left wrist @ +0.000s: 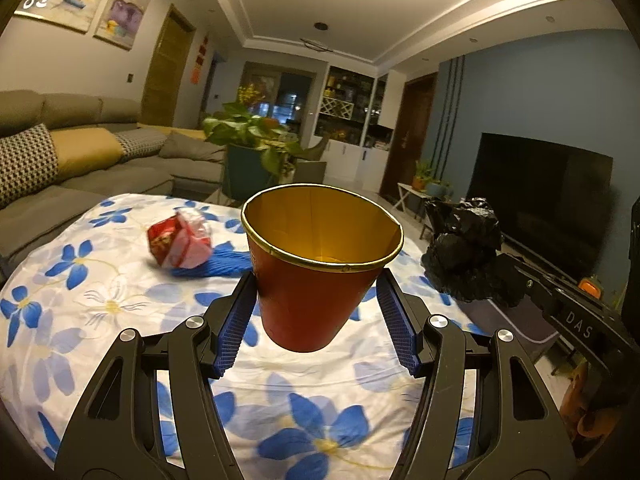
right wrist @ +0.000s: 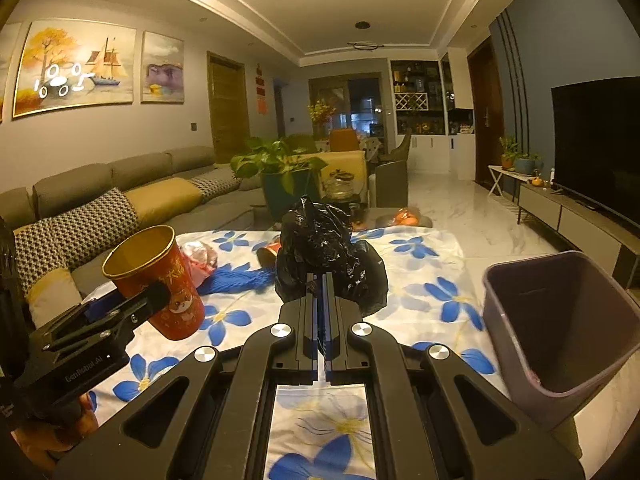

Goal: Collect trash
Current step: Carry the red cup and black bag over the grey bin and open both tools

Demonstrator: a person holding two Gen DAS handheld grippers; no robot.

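The left gripper point(left wrist: 316, 300) holds a red paper cup point(left wrist: 320, 264) lifted clear of the flowered surface point(left wrist: 100, 300). Its jaws sit against the cup's sides, though the right pad point(left wrist: 396, 320) barely seems to touch, so the cup could tilt or slip out on the way to the bin point(right wrist: 560, 332), which stands at the surface's right edge. The right gripper point(right wrist: 322, 288) has its jaws pressed together on a crumpled black bag point(right wrist: 328, 256); the thin plastic could tear or pull free. A red wrapper point(left wrist: 180, 242) lies on the surface. Readable writing: "DAS" on one gripper body, "GenRobot.AI" on the other; the cup's gold characters are unclear.
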